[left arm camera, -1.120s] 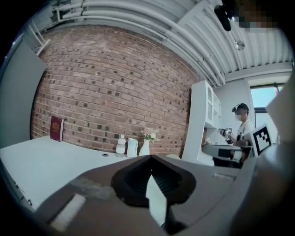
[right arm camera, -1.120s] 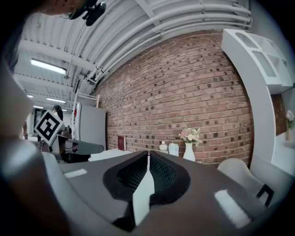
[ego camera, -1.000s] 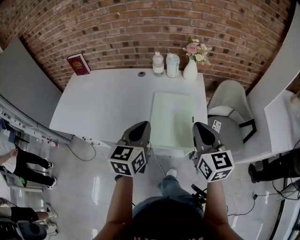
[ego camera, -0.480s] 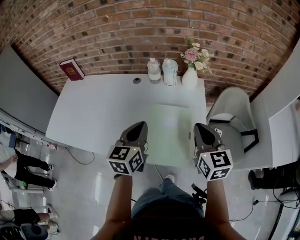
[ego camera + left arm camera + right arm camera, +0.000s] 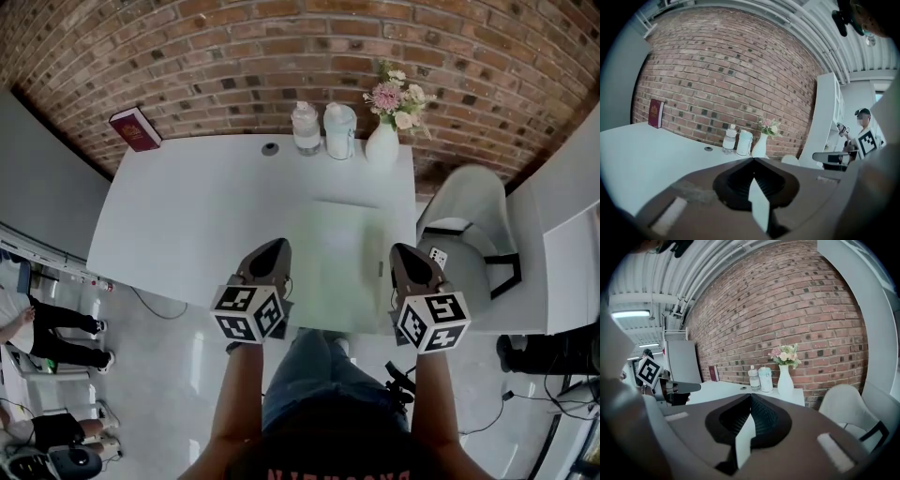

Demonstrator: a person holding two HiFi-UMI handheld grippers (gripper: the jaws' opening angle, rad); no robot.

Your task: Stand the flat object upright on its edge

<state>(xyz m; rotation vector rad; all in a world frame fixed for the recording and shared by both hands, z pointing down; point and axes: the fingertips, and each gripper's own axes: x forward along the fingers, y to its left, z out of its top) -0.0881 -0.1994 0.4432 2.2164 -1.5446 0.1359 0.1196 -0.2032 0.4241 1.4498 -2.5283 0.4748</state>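
A pale green flat board (image 5: 342,261) lies flat on the white table (image 5: 187,216), near its front right edge. A dark red book (image 5: 135,129) stands against the brick wall at the table's far left corner, and it also shows as the red book (image 5: 656,113) in the left gripper view. My left gripper (image 5: 274,247) hovers over the front edge just left of the board, shut and empty. My right gripper (image 5: 403,251) hangs at the board's right edge, also shut with nothing in it. Both gripper views show closed jaws, left gripper (image 5: 753,160) and right gripper (image 5: 751,394).
Two bottles (image 5: 306,127) (image 5: 339,130) and a white vase of flowers (image 5: 382,139) stand along the back edge by the wall. A cable hole (image 5: 270,148) is beside them. A white chair (image 5: 469,234) sits right of the table. People stand on the floor at left (image 5: 37,328).
The view has drawn nearer to the table, so its front edge now lies under both grippers. Both grippers stay shut and side by side. The board and book have not moved.
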